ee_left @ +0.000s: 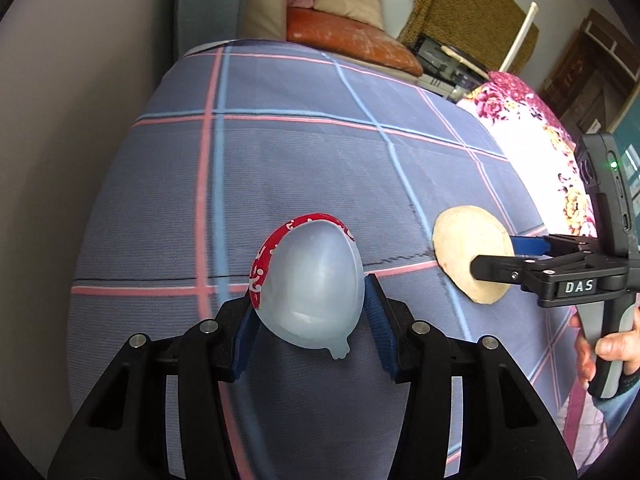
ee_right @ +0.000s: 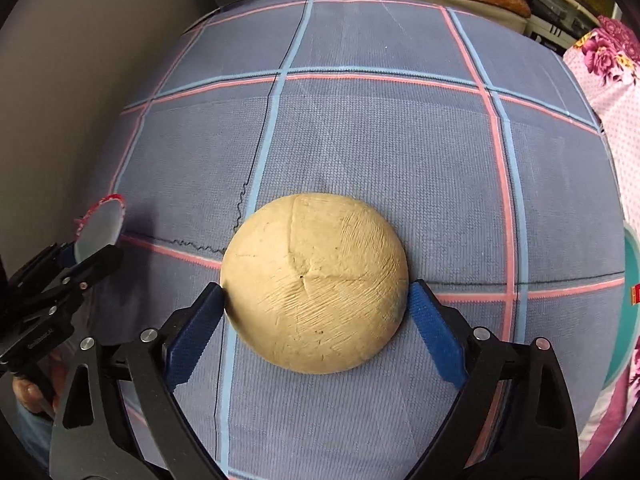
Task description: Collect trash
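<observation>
My left gripper (ee_left: 310,300) is shut on a clear plastic cup with a red patterned rim (ee_left: 310,284), held between the blue pads above the blue checked bedsheet (ee_left: 300,160). My right gripper (ee_right: 316,300) is shut on a tan domed half shell (ee_right: 316,284), its blue pads touching both sides. In the left wrist view the shell (ee_left: 468,248) and right gripper (ee_left: 492,256) show at the right. In the right wrist view the cup (ee_right: 100,228) and left gripper (ee_right: 86,254) show at the far left.
A floral pink quilt (ee_left: 532,136) lies along the bed's right side. Orange and beige cushions (ee_left: 352,36) on a sofa sit beyond the far edge. A grey wall (ee_left: 80,100) runs on the left. A teal object (ee_right: 628,304) sits at the right edge.
</observation>
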